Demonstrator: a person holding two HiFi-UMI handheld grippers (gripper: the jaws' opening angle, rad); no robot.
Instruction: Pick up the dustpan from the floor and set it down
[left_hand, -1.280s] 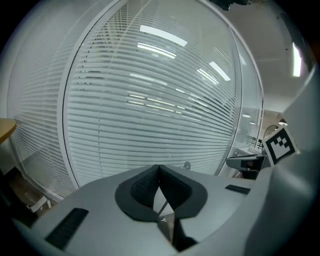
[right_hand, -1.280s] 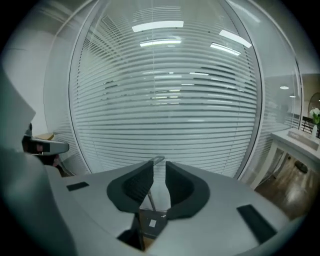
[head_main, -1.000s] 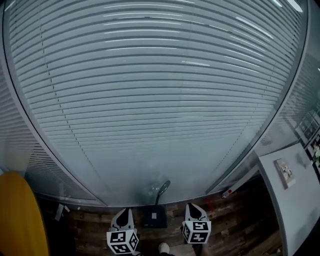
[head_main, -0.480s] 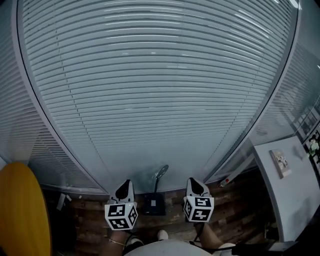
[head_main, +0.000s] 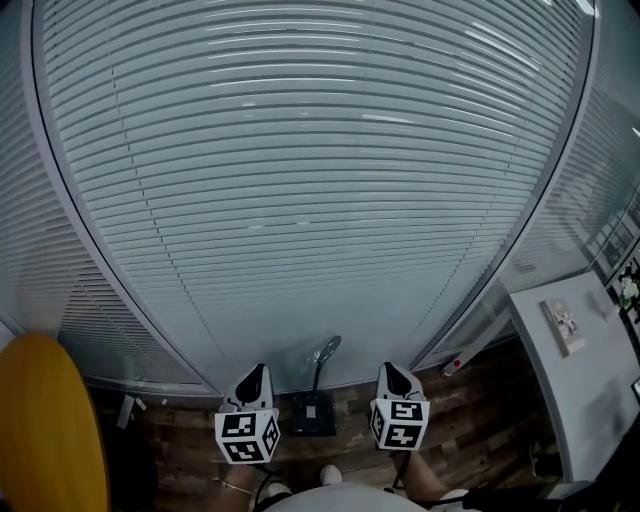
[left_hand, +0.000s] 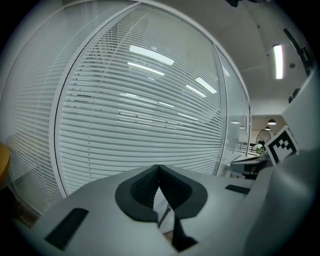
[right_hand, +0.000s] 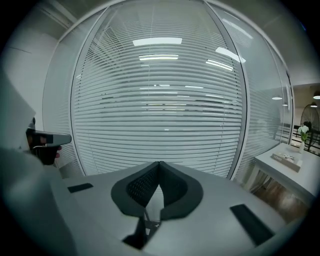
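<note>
No words, labels, brands, numbers or signs can be read anywhere in these views.

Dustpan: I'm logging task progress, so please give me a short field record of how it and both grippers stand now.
dustpan: dark, on the wooden floor at the foot of the blinds, handle standing up, not held
left gripper: shut, empty, left of the dustpan in the head view
right gripper: shut, empty, right of the dustpan
surroundings: white table at right, yellow round surface at left
task state: pickup not yet done
</note>
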